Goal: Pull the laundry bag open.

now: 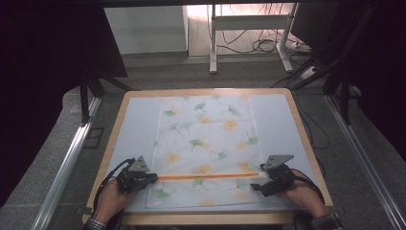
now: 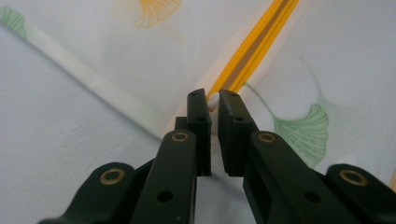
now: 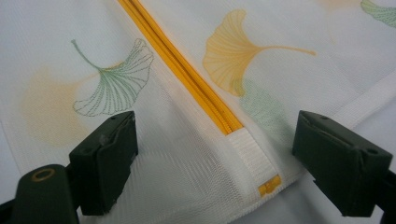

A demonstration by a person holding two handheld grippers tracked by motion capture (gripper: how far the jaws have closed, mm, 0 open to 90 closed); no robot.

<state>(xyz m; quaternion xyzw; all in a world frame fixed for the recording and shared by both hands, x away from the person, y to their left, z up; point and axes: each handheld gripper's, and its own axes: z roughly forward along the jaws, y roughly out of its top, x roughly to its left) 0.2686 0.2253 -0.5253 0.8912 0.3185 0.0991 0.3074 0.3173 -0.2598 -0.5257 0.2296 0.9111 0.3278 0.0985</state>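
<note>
High view first: a white mesh bag (image 1: 206,148) printed with green and orange leaves lies flat on the pale mat of my counter (image 1: 134,124), its long side running away from me. An orange zipper (image 1: 208,177) crosses the bag near the edge closest to me, from one side to the other.

My left tongs (image 1: 152,178) sit at the left end of that zipper, low over the counter, with my left hand (image 1: 112,196) behind them. From the left gripper view, the two black jaws are clenched almost together on a small white pull (image 2: 213,100) at the end of the zipper (image 2: 254,44), which runs away up and to the right. The bag's white hem (image 2: 88,81) slants across the picture to the left of the jaws, and a green leaf print (image 2: 303,130) lies on the mesh to the right.

My right tongs (image 1: 258,186) rest at the zipper's right end, with my right hand (image 1: 304,194) behind them. From the right gripper view (image 3: 215,154), the jaws stand wide apart, released, one on each side of the zipper's end (image 3: 187,79). Between them lie a white fabric tab (image 3: 250,154) and a small orange stub (image 3: 270,185) at the bag's edge. The pads touch neither; whether they press the mesh beneath, I cannot tell.
</note>
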